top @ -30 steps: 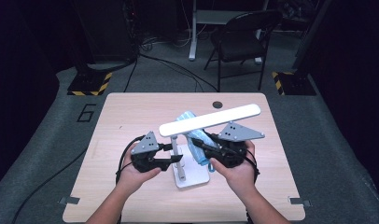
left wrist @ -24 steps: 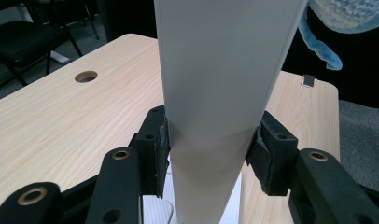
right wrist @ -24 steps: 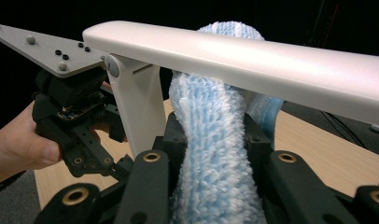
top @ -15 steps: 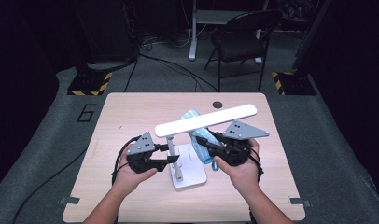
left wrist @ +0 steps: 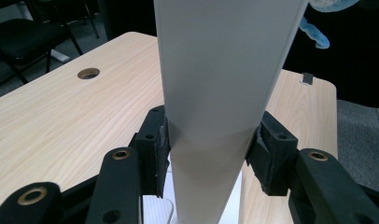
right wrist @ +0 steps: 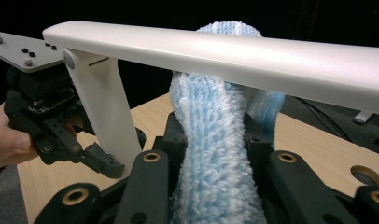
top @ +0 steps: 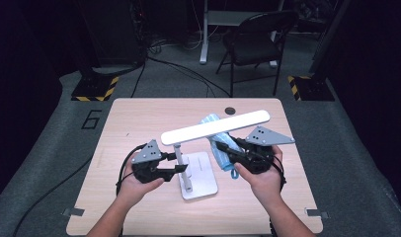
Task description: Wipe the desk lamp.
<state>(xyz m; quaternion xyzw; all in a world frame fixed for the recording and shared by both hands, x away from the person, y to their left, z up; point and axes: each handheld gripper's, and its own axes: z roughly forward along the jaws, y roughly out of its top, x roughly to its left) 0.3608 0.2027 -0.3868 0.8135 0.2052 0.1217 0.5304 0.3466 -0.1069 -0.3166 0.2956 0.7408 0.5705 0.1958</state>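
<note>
A wooden table [top: 139,123] is carrying a white lamp [top: 216,127]. The left gripper [left wrist: 211,149] is clamping its post; the right gripper [right wrist: 215,140] is squeezing a fluffy blue cloth [right wrist: 215,154].

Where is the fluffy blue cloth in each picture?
High view: the blue cloth is right of the middle, under the white lamp bar, held in the right gripper.
Left gripper view: a bit of it hangs at the top right corner.
Right gripper view: it fills the middle, squeezed between the jaws.
Shared landmark: the round hole in the table.
</note>
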